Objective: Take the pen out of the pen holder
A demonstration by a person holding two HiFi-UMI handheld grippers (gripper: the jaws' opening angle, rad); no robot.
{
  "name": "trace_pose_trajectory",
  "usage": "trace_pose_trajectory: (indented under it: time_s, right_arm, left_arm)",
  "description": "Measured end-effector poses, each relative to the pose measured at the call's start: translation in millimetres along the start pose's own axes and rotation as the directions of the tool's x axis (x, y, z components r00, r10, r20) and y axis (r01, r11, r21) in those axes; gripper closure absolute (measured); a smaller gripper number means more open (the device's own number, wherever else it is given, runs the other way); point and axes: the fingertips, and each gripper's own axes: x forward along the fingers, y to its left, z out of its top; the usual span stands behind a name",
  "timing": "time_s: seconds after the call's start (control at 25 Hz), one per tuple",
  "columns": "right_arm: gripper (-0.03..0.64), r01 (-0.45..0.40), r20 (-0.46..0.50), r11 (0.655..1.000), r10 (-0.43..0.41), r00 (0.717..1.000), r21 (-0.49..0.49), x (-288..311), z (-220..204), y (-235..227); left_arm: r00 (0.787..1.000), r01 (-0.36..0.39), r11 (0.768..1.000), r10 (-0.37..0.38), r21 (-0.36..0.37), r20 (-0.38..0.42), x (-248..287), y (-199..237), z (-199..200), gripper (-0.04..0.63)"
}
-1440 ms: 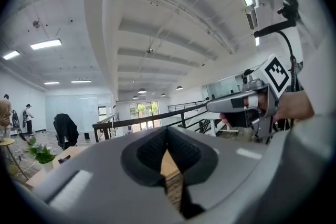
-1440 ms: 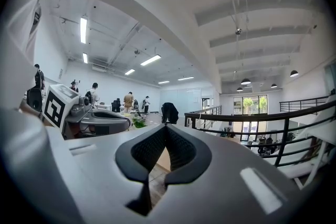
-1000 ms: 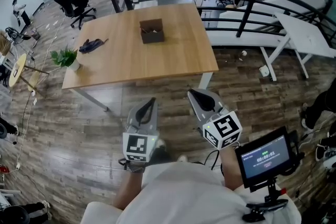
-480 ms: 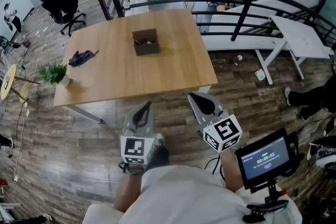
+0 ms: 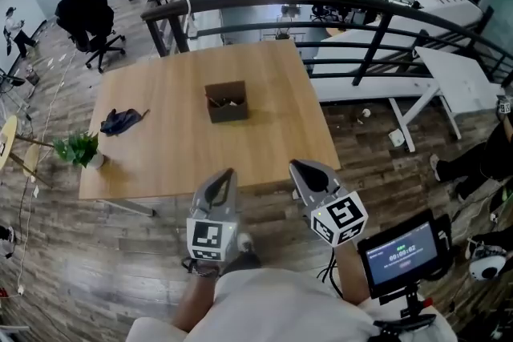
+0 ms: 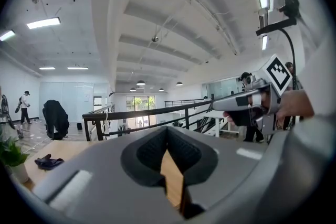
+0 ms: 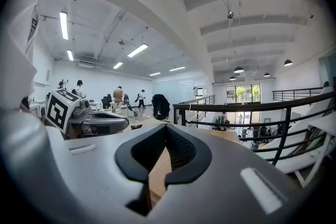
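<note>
A brown box-shaped pen holder (image 5: 226,101) stands near the middle of the wooden table (image 5: 272,132); something light shows inside it, too small to make out. Both grippers hover side by side over the floor, just short of the table's near edge. My left gripper (image 5: 228,173) is shut and holds nothing; its pads (image 6: 157,152) meet at the tip, with table wood showing through the gap below. My right gripper (image 5: 296,166) is likewise shut and holds nothing. In the left gripper view the right gripper (image 6: 247,104) shows at the right.
A small potted plant (image 5: 80,150) and a dark blue cloth (image 5: 120,121) lie on the table's left side. A black railing (image 5: 337,4) runs behind the table. A black office chair (image 5: 84,16) stands far left, a white desk (image 5: 449,68) right, a small monitor (image 5: 401,251) by my right arm.
The table has come closer and lower in the head view as I walk up to it. Both grippers moved forward together and now reach its near edge; their jaws stayed shut.
</note>
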Motion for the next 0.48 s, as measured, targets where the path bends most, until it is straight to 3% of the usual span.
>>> trace_pose_trajectory:
  time_s: [0.48]
  right_arm:
    - [0.614,0.007,-0.042,0.999,-0.008,0.999,-0.034,76.2,-4.4,-5.7]
  left_arm:
    - [1.000,0.004,1.000,-0.005,-0.024,-0.014,35.7,56.9,-26.4,0.597]
